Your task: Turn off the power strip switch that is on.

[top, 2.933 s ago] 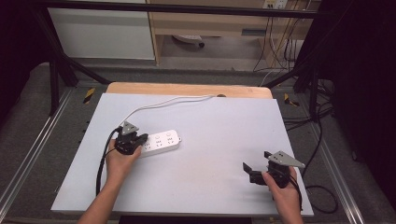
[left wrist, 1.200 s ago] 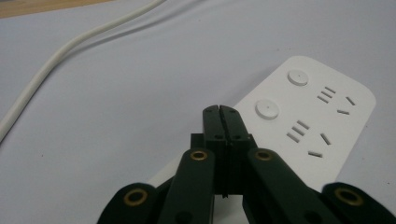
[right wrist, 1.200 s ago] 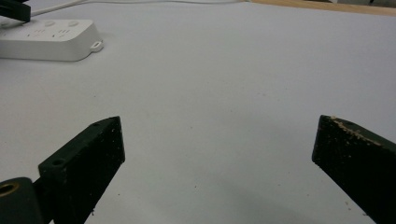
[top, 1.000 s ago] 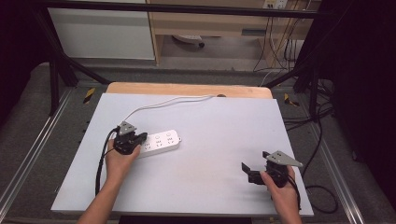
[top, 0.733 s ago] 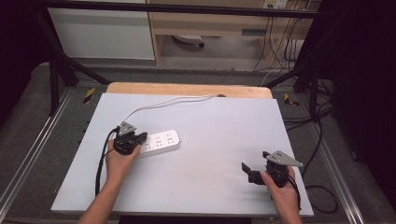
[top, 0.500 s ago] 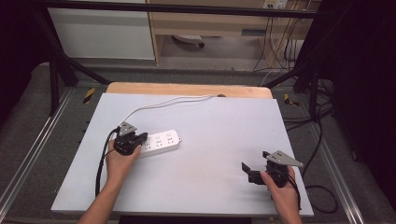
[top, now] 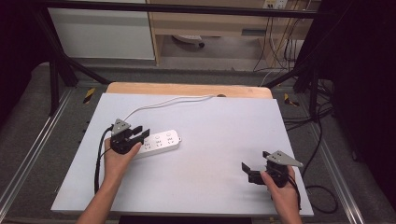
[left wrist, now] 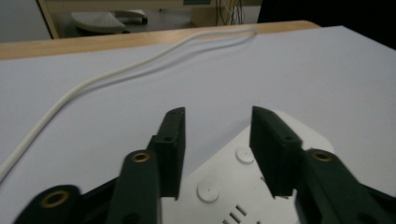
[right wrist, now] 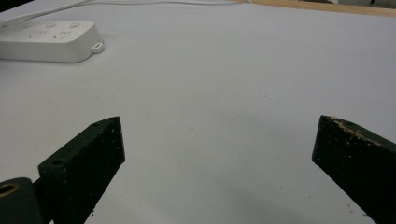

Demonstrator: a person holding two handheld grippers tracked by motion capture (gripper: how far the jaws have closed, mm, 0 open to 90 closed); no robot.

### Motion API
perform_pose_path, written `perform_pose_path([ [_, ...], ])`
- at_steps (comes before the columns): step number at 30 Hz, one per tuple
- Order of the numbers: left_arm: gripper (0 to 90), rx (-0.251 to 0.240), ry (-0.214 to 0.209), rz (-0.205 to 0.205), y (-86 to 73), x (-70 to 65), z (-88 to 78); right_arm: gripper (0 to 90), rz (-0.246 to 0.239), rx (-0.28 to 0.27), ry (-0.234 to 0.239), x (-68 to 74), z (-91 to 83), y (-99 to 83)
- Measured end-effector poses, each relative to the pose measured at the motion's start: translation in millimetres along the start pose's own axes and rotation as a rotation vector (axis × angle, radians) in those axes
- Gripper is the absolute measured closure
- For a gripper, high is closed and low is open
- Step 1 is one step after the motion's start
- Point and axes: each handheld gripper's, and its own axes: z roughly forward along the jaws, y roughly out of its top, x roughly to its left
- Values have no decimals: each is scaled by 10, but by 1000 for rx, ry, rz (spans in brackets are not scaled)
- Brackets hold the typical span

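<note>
1. The white power strip (top: 156, 143) lies flat on the worktop (top: 224, 126), its near end directly below the left gripper (left wrist: 215, 154)'s jaws.
2. Those jaws have just been opening and now stand partly spread above the strip's round buttons, with nothing pinched between them. This looks like a release after a press.
3. The strip's white cord (top: 163, 101) trails from beyond the left jaws toward the worktop's far edge.
4. The right gripper (right wrist: 217, 168) waits well apart from the strip, with bare worktop between its widely spread, empty jaws, probably parked clear of the work.
</note>
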Motion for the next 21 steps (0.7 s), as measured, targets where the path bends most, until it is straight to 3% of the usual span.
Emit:
perform_pose_path([
  [1, 390, 2, 2, -8, 10, -6, -8, 29, -1, 0, 0, -1, 0, 0],
  [2, 390, -6, 6, -12, 20, -11, -16, 29, -1, 0, 0, -1, 0, 0],
  [3, 272, -16, 9, -15, 31, -17, -25, 29, -1, 0, 1, 1, 0, 1],
  [4, 220, -22, 6, -18, 46, -20, -31, 29, 0, 0, 1, 2, 0, 2],
  [5, 220, -28, 5, -22, 59, -24, -34, 29, 0, 0, 1, 2, 0, 2],
  [6, 145, -31, 0, -27, 68, -28, -40, 28, 0, 0, 2, 3, 1, 2],
  [9, 78, -31, -8, -47, 90, -42, -49, 29, 1, 0, 2, 4, 4, 2],
  [17, 57, -20, -50, -70, 162, -102, -106, 29, -2, -3, 0, 4, 4, 5],
  [21, 57, -24, -58, -56, 209, -150, -173, 29, -4, -3, 0, 5, 5, 6],
])
